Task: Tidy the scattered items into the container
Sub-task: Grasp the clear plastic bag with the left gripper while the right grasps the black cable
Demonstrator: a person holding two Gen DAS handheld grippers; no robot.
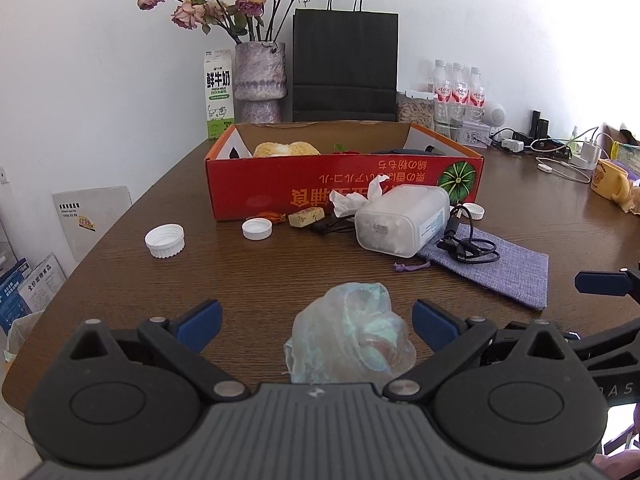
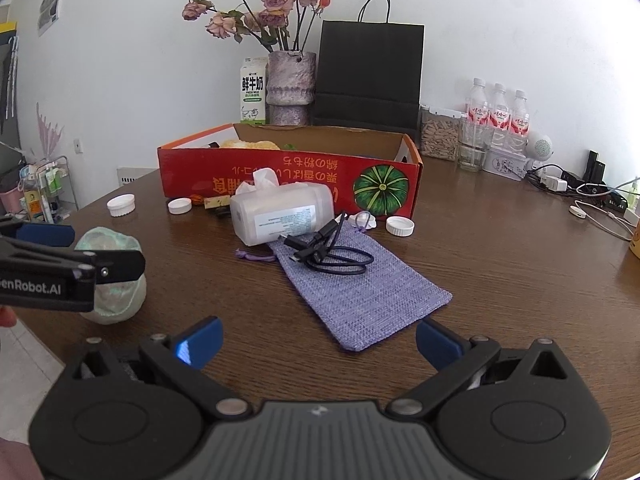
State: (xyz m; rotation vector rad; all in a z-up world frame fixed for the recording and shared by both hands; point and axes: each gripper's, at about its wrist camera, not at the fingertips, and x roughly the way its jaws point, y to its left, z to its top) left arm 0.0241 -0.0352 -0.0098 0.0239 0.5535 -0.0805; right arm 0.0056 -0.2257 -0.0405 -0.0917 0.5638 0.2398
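A red cardboard box stands open at mid-table with a few items inside. In front of it lie a white wipes tub, a black cable on a purple pouch, white caps, and a small yellow block. My left gripper is open, its jaws on either side of a crumpled pale-green bag. My right gripper is open and empty, just short of the pouch.
At the back stand a milk carton, a vase of roses, a black paper bag, water bottles and a jar. Chargers and cables and a yellow mug lie at the right edge.
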